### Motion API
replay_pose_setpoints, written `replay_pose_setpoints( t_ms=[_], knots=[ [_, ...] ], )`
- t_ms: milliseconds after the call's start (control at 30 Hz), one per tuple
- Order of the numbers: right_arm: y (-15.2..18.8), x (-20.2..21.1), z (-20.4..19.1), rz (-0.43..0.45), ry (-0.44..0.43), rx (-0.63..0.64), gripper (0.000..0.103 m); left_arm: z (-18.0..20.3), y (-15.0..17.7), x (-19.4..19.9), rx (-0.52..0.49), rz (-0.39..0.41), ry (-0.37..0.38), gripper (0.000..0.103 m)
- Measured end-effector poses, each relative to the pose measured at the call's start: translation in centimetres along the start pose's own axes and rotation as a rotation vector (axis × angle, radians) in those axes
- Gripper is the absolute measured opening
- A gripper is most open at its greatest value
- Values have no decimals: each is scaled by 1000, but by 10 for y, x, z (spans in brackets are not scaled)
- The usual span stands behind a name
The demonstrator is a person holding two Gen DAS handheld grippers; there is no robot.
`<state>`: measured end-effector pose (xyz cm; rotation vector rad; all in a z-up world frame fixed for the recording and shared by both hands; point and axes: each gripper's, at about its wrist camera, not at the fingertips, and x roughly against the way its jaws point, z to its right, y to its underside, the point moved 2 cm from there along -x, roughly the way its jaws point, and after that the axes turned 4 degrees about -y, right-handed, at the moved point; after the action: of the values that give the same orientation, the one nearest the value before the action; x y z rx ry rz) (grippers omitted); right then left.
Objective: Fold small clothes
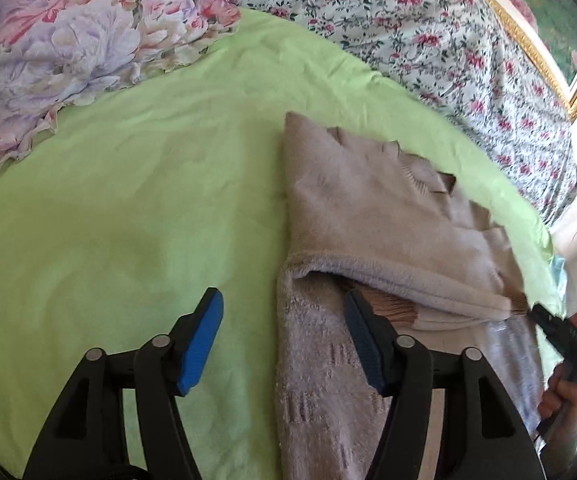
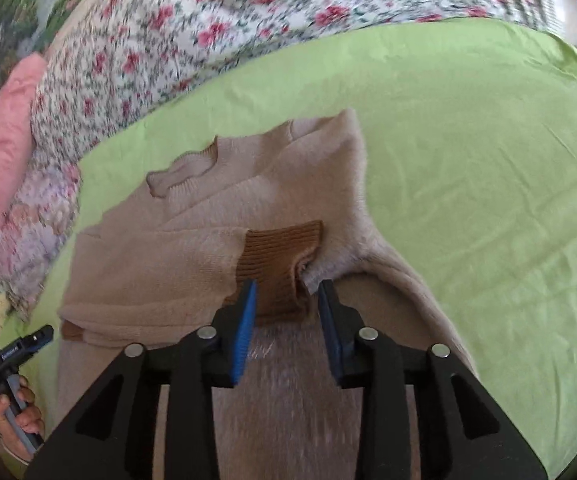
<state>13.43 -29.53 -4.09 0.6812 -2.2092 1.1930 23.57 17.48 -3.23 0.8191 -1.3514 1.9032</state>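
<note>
Lying folded, beige sweater (image 2: 192, 248), brown-cuffed.

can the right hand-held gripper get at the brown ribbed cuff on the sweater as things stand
Probably yes. The right hand-held gripper is open and the brown ribbed cuff lies on top of the beige sweater, right at its fingertips, with nothing covering it.

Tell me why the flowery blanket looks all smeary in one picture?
Right wrist view: the flowered bedspread streaks sideways with motion blur, though the brown cuff stays fairly sharp. Left wrist view: the same bedspread is crisp; only the fisheye bends the edges.
</note>
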Motion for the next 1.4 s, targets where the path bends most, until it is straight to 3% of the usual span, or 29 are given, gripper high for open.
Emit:
replay_pose_setpoints(
  t_ms=[233,433,700,800,1133,1400],
  knots=[
    [41,43,-1,-21,-62,-7,43,-1,24,13,23,-48,36,65],
    [77,91,5,-37,-45,20,49,3,86,48,-13,-79,71,68],
    [120,149,16,-11,-17,23,57,5,176,80,-35,-182,139,69],
    [131,162,26,1,1,0,58,9,200,94,-64,-168,136,72],
    [163,189,44,32,-11,-57,59,22,241,110,-81,-204,225,75],
    [192,194,47,-45,-75,-25,59,31,268,109,-78,-232,293,72]
  ],
)
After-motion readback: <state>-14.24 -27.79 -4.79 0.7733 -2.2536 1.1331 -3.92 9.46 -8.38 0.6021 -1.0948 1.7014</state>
